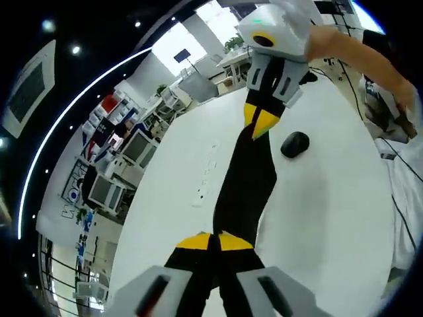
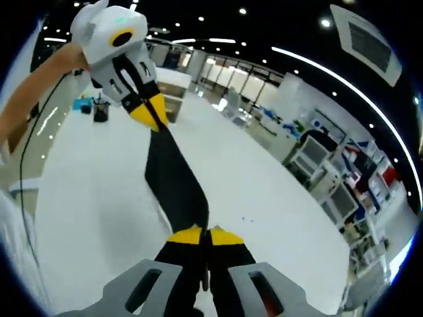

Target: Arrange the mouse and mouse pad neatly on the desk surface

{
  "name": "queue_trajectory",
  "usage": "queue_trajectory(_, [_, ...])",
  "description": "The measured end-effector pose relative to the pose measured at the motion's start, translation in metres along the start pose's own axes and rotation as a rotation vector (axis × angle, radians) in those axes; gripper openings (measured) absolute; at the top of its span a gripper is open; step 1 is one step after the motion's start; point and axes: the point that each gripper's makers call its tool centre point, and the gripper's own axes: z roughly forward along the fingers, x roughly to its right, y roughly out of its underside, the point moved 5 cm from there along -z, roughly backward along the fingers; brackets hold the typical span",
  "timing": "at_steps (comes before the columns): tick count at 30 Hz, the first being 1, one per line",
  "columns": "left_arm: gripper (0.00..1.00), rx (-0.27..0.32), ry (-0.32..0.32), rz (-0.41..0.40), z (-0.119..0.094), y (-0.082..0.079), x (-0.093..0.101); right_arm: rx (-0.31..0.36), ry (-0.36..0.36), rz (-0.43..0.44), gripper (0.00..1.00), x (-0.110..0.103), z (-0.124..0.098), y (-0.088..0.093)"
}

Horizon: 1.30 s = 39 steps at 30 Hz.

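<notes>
Both grippers, left gripper [image 1: 213,242] and right gripper [image 2: 202,235], are clamped on opposite ends of the mouse pad [image 1: 246,188], held above the desk [image 1: 330,218], while the mouse [image 1: 294,144] sits mid-desk, so nothing's really arranged yet.

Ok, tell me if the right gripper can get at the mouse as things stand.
Probably not yet. The right gripper is shut on one end of the mouse pad, which the left gripper pinches at the other end. The mouse lies on the desk close beside it, unobstructed, once the pad is released.
</notes>
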Motion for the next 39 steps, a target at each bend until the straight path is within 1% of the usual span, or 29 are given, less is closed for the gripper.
queue_trajectory(1, [0.03,0.005,-0.021,0.015,0.004,0.002,-0.002,0.007,0.007,0.01,0.02,0.001,0.001,0.001])
queue_trajectory(3, [0.03,0.005,-0.023,0.018,0.005,0.006,0.005,0.012,0.018,0.012,0.02,0.0,0.002,0.003])
queue_trajectory(5, [0.03,-0.017,-0.006,0.036,0.005,0.012,0.02,0.007,0.011,-0.025,0.02,-0.005,0.002,0.006])
queue_trajectory(7, [0.03,-0.029,0.007,0.06,0.004,0.015,0.031,0.007,0.004,-0.033,0.02,-0.009,0.002,0.01])
queue_trajectory(9, [0.03,-0.029,0.01,0.074,0.001,0.016,0.043,0.0,-0.001,-0.037,0.02,-0.017,0.001,0.016])
queue_trajectory(10, [0.03,-0.031,0.015,0.081,-0.001,0.018,0.049,0.011,-0.002,-0.07,0.02,-0.021,0.001,0.016])
queue_trajectory(11, [0.03,-0.023,0.009,0.084,-0.005,0.019,0.055,0.005,0.002,-0.074,0.02,-0.025,-0.002,0.019])
queue_trajectory(12, [0.03,-0.01,0.014,0.077,-0.008,0.019,0.058,0.005,-0.005,-0.072,0.02,-0.028,-0.005,0.021])
queue_trajectory(14, [0.03,-0.004,0.02,0.069,-0.012,0.021,0.063,0.015,-0.025,-0.07,0.02,-0.033,-0.009,0.023])
queue_trajectory(15, [0.03,0.016,0.033,0.057,-0.015,0.022,0.069,0.022,-0.032,-0.067,0.02,-0.038,-0.011,0.026])
queue_trajectory(17, [0.03,0.036,0.058,0.047,-0.019,0.025,0.08,0.027,-0.059,-0.073,0.02,-0.047,-0.014,0.032])
queue_trajectory(22, [0.03,0.04,0.084,0.055,-0.021,0.034,0.101,0.024,-0.104,-0.108,0.02,-0.073,-0.019,0.046])
queue_trajectory(25, [0.03,0.041,0.117,0.035,-0.021,0.041,0.113,0.02,-0.128,-0.117,0.02,-0.086,-0.021,0.055])
queue_trajectory(32, [0.03,0.053,0.168,0.017,-0.018,0.06,0.145,0.027,-0.196,-0.094,0.02,-0.12,-0.022,0.079])
queue_trajectory(34, [0.03,0.053,0.173,0.003,-0.017,0.064,0.153,0.036,-0.214,-0.062,0.02,-0.128,-0.023,0.085])
queue_trajectory(35, [0.03,0.061,0.186,-0.009,-0.016,0.067,0.16,0.035,-0.221,-0.048,0.02,-0.134,-0.023,0.091])
queue_trajectory(37, [0.03,0.069,0.197,-0.025,-0.015,0.071,0.167,0.039,-0.237,-0.035,0.02,-0.142,-0.022,0.1])
queue_trajectory(39, [0.03,0.074,0.233,-0.039,-0.013,0.075,0.179,0.035,-0.251,-0.016,0.02,-0.146,-0.021,0.106])
